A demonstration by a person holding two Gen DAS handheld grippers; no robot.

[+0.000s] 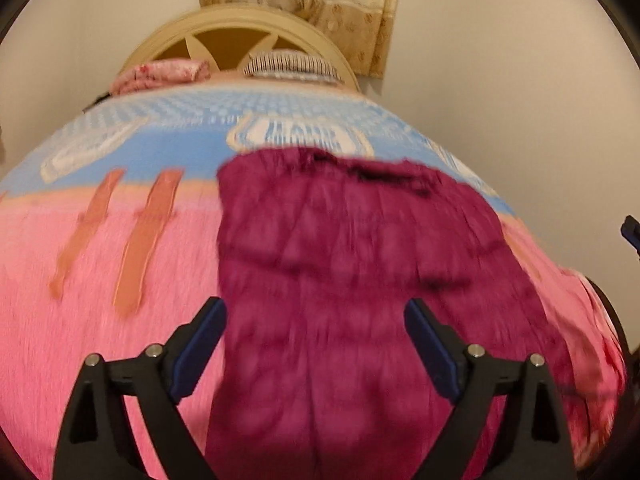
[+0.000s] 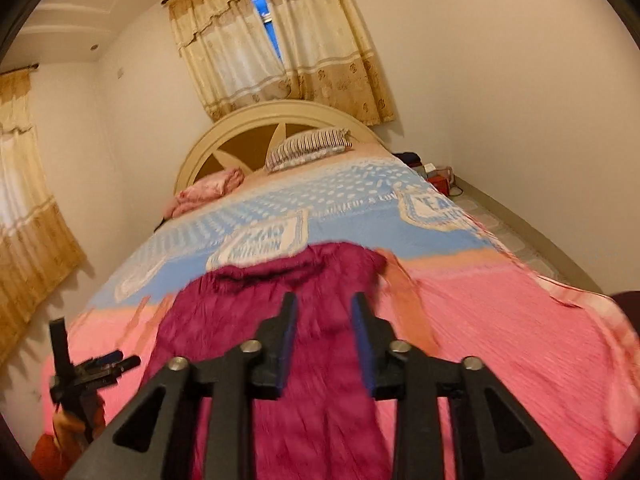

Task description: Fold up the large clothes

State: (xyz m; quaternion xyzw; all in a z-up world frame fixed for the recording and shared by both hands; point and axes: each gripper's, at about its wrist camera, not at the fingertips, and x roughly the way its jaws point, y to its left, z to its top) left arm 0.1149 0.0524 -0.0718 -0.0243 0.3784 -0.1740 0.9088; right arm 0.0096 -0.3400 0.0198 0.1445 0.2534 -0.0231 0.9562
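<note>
A large maroon garment (image 1: 352, 264) lies spread lengthwise on the bed, also in the right wrist view (image 2: 280, 340). My left gripper (image 1: 316, 312) is open wide above its near part, holding nothing. My right gripper (image 2: 324, 308) is open with a narrower gap, hovering over the garment's middle, empty. The left gripper also shows at the lower left of the right wrist view (image 2: 92, 368), held in a hand.
The bed has a pink and blue bedspread (image 2: 500, 320). A striped pillow (image 2: 308, 146) and a folded pink cloth (image 2: 208, 192) lie by the cream headboard (image 2: 240, 132). Curtains (image 2: 288, 48) hang behind. Red and dark items (image 2: 436, 178) sit on the floor at right.
</note>
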